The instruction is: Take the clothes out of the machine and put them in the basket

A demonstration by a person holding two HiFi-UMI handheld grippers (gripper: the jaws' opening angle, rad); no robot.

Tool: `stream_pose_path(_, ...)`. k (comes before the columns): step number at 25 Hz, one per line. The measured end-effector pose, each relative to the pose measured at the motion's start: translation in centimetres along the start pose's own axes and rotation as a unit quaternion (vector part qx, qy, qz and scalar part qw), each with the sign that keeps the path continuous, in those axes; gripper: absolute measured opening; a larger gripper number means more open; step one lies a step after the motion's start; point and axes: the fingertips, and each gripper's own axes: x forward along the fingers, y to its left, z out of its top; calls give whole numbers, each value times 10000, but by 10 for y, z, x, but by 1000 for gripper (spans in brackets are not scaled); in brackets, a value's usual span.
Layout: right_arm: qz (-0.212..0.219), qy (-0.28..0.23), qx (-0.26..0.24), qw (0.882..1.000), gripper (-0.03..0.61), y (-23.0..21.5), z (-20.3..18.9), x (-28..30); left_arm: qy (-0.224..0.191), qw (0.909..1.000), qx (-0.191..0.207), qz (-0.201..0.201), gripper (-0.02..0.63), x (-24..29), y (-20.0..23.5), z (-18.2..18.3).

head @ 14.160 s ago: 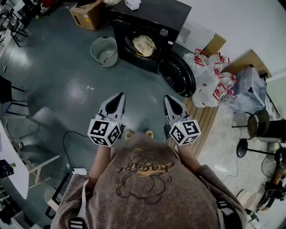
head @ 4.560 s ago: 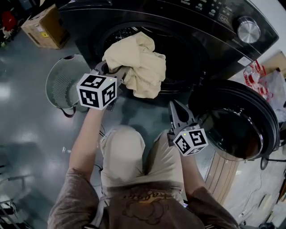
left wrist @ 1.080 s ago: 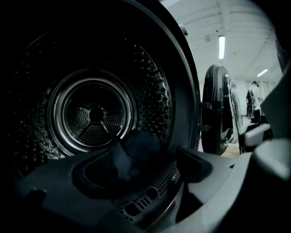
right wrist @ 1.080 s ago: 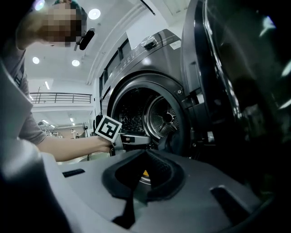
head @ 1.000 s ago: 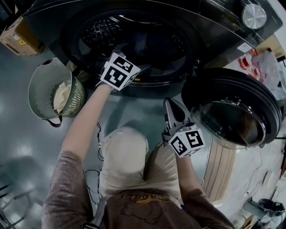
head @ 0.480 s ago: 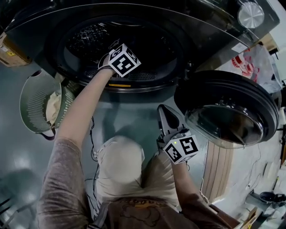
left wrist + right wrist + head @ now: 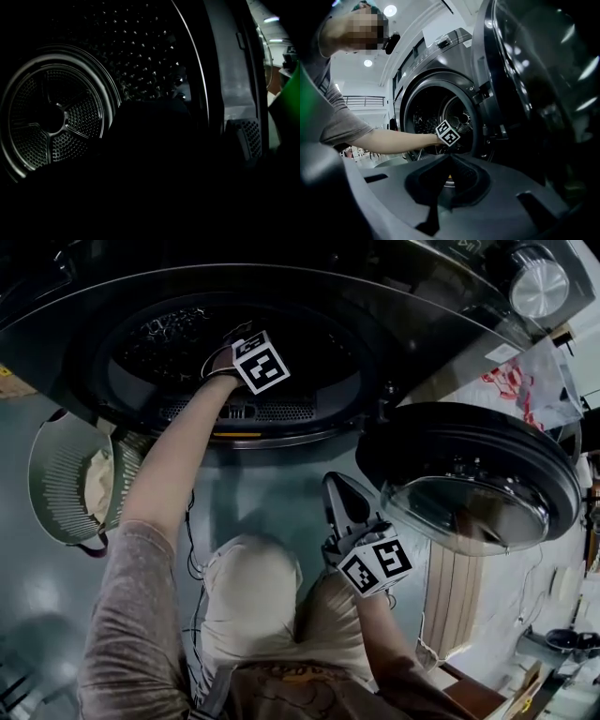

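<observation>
The black washing machine (image 7: 403,296) stands with its door (image 7: 469,479) swung open to the right. My left gripper (image 7: 234,338) reaches deep into the drum (image 7: 51,117), and only its marker cube shows clearly. Its jaws have just been opening; I see nothing gripped, but the darkness hides the pads. A dark mound (image 7: 154,122) lies low in the drum ahead of it. The basket (image 7: 47,456) stands on the floor at the left with a beige cloth (image 7: 96,488) in it. My right gripper (image 7: 335,486) hangs shut and empty before the machine, beside the door (image 7: 525,84).
The person's knees (image 7: 253,587) are close below the drum opening. A plastic bag with red print (image 7: 525,381) lies behind the open door. A cable (image 7: 192,540) runs across the grey floor by the left arm.
The left gripper has gone further up and into the drum. The view has shifted closer to the machine, so the basket sits further left. The right gripper has barely moved.
</observation>
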Motion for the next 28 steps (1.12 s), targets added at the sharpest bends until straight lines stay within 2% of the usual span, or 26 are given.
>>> stream_pose_path(9,-132,116,36,9998,-3,-6,-8,6,239,9987,190,-408,506,36,-10,-8)
stream_pose_path(10,-140,124,39,9998,-3,-6,-9,6,279,9981,222,-505,485,40,-15,-10)
stream_pose_path(13,-166,130,56,9998,-3,-8,-11,7,416,9959,340,-731,363,43,-24,-14)
stream_pose_path(15,-201,145,64,9997,-3,-10,-13,7,384,9954,342,-811,337,46,-28,-14)
stream_pose_path(18,-223,175,67,9996,-3,-11,-15,7,309,9957,371,-785,286,48,-29,-13)
stream_pose_path(22,-212,169,49,9996,-3,-10,-14,6,376,9957,556,-643,173,45,-27,-13)
stream_pose_path(24,-216,160,39,9996,-3,-10,-13,5,247,9962,549,-630,139,44,-26,-8)
stream_pose_path(28,-213,102,58,9997,-3,-11,-11,5,120,9969,436,-643,110,30,-19,-7)
